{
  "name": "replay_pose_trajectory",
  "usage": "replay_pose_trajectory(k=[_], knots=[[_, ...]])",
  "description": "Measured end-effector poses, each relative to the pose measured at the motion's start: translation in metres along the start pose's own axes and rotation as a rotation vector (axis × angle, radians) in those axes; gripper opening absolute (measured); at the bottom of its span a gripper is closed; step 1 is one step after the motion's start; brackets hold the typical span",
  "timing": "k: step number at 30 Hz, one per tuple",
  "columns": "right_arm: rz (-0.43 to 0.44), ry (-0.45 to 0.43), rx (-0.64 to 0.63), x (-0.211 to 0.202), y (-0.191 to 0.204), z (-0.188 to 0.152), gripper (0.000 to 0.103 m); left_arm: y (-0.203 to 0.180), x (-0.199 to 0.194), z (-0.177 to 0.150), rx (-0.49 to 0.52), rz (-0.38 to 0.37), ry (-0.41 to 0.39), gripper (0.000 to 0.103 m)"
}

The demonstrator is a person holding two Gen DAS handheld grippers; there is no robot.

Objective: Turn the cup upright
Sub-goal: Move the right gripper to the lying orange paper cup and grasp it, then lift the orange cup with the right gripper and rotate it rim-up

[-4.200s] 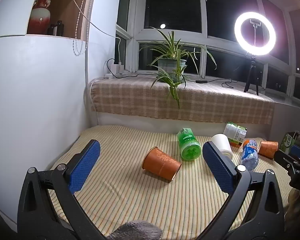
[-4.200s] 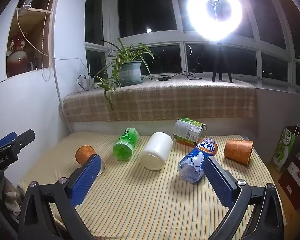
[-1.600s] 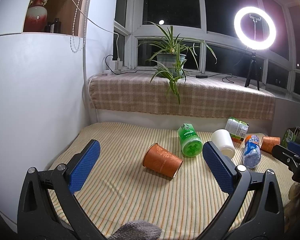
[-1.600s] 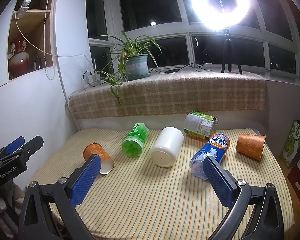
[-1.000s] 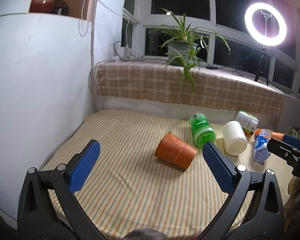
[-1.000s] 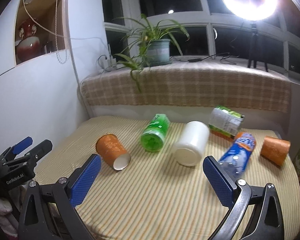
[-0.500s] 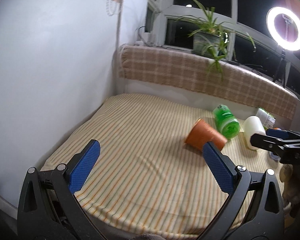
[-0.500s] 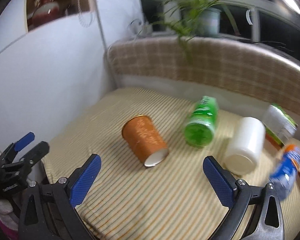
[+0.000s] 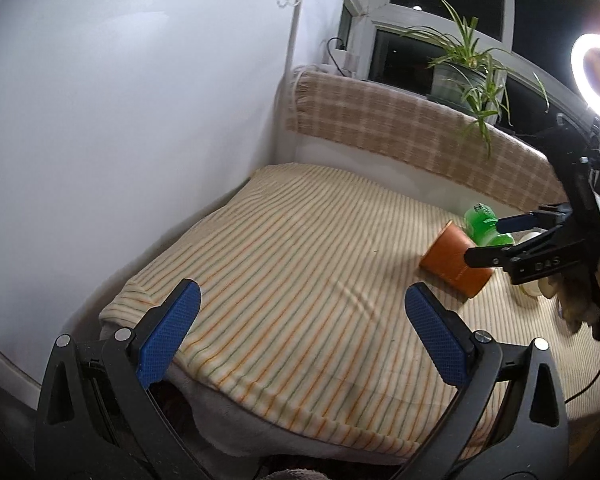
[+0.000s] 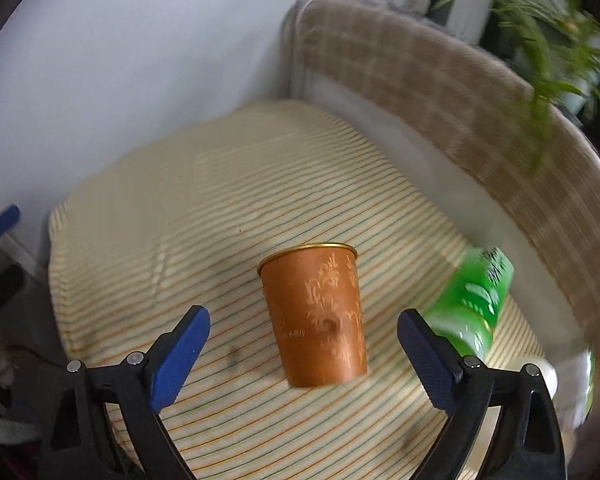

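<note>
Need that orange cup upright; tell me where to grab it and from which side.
Close the right claw across the side wall of the orange paper cup, coming from above. It lies on its side on the striped mat, already centred between the open fingers, wall clear on both sides.

Orange paper cup (image 10: 316,320) with pale leaf pattern and gold rim, lying on its side on striped cloth, rim toward the far wall, base nearest the right wrist camera, intact, ungripped.
</note>
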State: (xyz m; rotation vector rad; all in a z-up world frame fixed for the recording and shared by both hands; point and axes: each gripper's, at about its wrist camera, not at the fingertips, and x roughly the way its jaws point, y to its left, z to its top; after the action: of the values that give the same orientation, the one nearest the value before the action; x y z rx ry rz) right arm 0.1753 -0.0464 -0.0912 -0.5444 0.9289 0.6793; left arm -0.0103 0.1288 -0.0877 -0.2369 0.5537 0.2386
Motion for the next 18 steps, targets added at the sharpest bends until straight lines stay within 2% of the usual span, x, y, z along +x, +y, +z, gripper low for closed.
replay_pose_trajectory(k=[5, 9, 15, 18], knots=[[-0.004, 0.082, -0.061, 0.025, 0.002, 0.014, 0.093, 0.012, 0.000, 0.001, -0.025, 0.012, -0.005, 0.103], [-0.026, 0.113, -0.077, 0.043, 0.004, 0.018, 0.091, 0.022, 0.004, 0.002, -0.056, 0.015, 0.002, 0.103], [-0.035, 0.152, -0.083, 0.056, 0.002, 0.020, 0.079, 0.025, 0.005, 0.002, -0.059, 0.024, 0.002, 0.103], [-0.034, 0.163, -0.078, 0.059, 0.001, 0.019, 0.069, 0.025, 0.006, 0.003, -0.063, 0.026, 0.001, 0.103]])
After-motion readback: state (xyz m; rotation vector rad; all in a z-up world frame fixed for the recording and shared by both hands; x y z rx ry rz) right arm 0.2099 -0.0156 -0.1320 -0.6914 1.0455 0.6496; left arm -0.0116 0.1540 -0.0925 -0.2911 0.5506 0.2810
